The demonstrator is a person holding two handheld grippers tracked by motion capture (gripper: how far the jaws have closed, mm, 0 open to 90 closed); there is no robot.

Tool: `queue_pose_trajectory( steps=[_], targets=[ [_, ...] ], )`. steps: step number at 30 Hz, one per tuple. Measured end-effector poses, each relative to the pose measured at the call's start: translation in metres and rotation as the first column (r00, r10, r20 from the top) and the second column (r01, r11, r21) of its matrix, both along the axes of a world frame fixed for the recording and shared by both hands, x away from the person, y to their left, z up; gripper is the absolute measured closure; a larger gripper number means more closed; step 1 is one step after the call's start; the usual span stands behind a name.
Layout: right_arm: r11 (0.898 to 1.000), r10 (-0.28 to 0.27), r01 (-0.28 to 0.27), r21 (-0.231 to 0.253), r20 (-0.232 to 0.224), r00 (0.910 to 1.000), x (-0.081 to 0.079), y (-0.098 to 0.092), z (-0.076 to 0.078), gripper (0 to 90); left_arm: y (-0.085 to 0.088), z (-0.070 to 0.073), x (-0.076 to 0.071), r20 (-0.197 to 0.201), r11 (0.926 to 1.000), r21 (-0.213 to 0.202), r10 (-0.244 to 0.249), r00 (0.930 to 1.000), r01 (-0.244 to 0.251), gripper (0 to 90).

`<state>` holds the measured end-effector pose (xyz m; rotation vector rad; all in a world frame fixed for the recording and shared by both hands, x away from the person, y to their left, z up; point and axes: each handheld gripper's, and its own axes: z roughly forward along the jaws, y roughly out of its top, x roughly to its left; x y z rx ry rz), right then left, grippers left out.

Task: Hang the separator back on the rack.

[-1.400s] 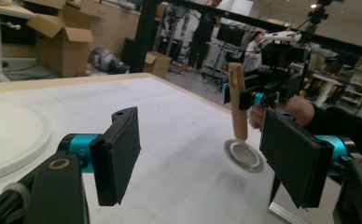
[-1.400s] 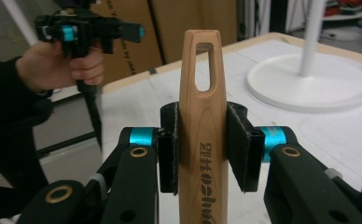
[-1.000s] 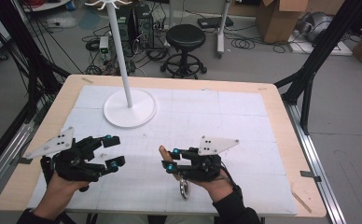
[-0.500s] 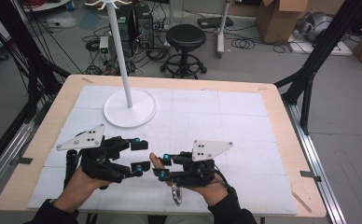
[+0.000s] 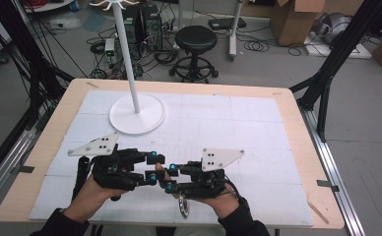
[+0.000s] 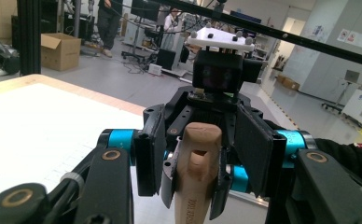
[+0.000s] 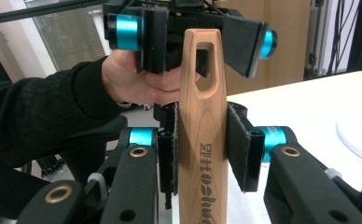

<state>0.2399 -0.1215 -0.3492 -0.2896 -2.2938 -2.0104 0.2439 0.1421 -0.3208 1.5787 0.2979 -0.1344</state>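
Right gripper (image 7: pixel 202 154) clamped on wooden handle (image 7: pixel 202 140) — left gripper (image 6: pixel 202 154) just closing around its tip, pads not yet touching.

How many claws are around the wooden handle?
2. The right claw clamps the shaft of the wooden handle; the left claw, jaws just closing, brackets its slotted tip without touching.

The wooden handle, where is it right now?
The wooden handle is clamped in the right gripper, near the table's front edge, its holed tip between the left gripper pads.
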Motion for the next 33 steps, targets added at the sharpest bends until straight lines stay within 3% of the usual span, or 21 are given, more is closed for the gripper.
queue_pose_trajectory(
  steps=[10, 14, 19, 24, 29, 30, 33],
  targets=[
    [1.000, 0.006, -0.006, 0.010, 0.006, 1.0000, -0.001, -0.001, 0.001, 67.3, -0.003, -0.002, -0.001, 0.016, 1.0000, -0.002, -0.006, 0.9998, 0.006, 69.4],
    [1.000, 0.008, -0.008, 0.013, 0.007, 0.9999, -0.001, -0.001, 0.001, 67.3, -0.003, -0.002, -0.001, 0.018, 1.0000, -0.002, -0.006, 0.9998, 0.006, 70.3],
    [1.000, 0.013, -0.013, 0.007, -0.007, 0.9999, 0.001, 0.000, 0.000, 67.2, -0.003, 0.001, -0.002, 0.008, 0.9995, 0.028, 0.013, 0.9999, -0.013, 71.1],
    [0.999, 0.032, -0.030, 0.035, -0.051, 0.9982, 0.003, 0.000, 0.000, 65.9, -0.006, 0.007, -0.004, 0.001, 0.9991, 0.036, 0.023, 0.9997, -0.023, 71.4],
    [0.999, 0.031, -0.028, 0.031, -0.090, 0.9954, 0.005, 0.000, -0.001, 48.6, -0.004, 0.024, -0.004, 0.039, 0.9954, 0.061, 0.071, 0.9967, -0.073, 71.6],
    [1.000, 0.013, -0.011, 0.026, -0.070, 0.9974, 0.005, -0.001, 0.000, 41.4, -0.003, 0.028, -0.004, 0.050, 0.9932, 0.072, 0.087, 0.9949, -0.091, 71.6],
    [1.000, -0.023, 0.024, 0.017, -0.056, 0.9981, 0.005, -0.003, 0.000, 35.0, 0.001, 0.038, -0.005, 0.091, 0.9832, 0.087, 0.152, 0.9841, -0.160, 71.6]
  ],
)
